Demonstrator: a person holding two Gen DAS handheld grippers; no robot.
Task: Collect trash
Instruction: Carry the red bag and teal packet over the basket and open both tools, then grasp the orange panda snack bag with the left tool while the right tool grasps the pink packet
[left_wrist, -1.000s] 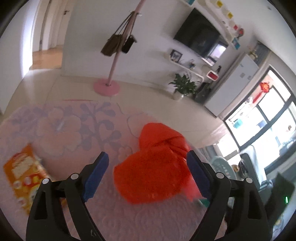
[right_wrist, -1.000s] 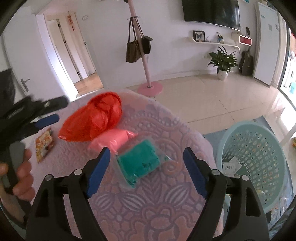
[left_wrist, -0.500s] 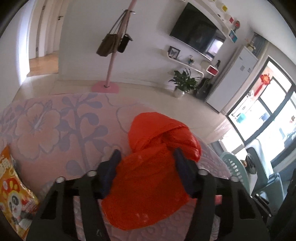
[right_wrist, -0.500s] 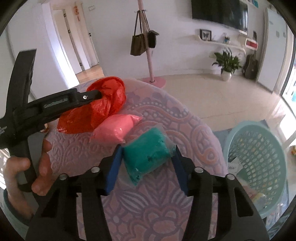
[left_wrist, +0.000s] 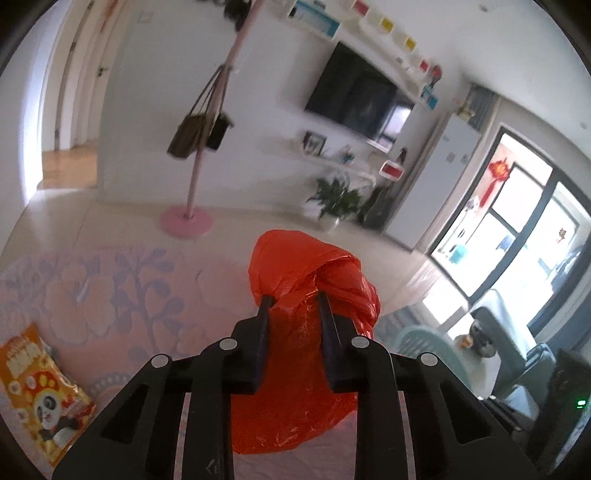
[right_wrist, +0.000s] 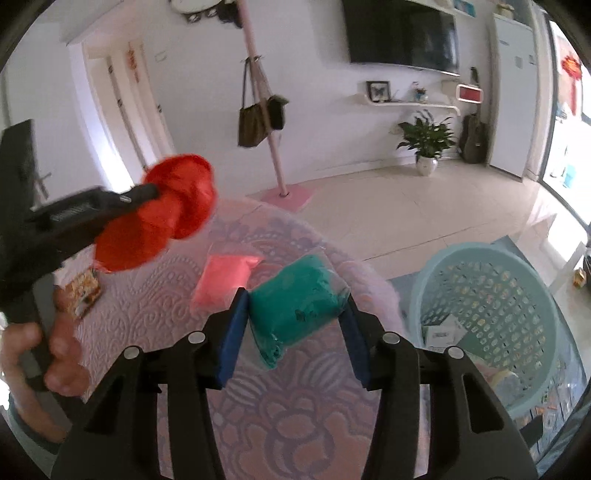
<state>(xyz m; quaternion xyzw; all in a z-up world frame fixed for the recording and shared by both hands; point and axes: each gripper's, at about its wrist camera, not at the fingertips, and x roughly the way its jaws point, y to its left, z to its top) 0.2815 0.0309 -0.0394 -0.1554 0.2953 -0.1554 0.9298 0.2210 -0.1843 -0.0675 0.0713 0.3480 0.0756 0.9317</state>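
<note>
Left hand-held gripper (left_wrist: 292, 301) clamped on red bag (left_wrist: 306, 332), lifted above surface (right_wrist: 295, 417). Right hand-held gripper (right_wrist: 295, 314) pinches green packet (right_wrist: 295, 308). Slick plastic may slip before basket (right_wrist: 491, 317).

Coat stand (right_wrist: 264, 110) on a pink base, two bags (right_wrist: 258, 120) hung from it. TV (right_wrist: 400, 33) mounted on the wall; shelf (right_wrist: 410, 101) below carries a framed picture (right_wrist: 378, 91). Potted plant (right_wrist: 426, 146) on the floor, guitar (right_wrist: 474, 138) beside it. Window (left_wrist: 517, 229) at right.
</note>
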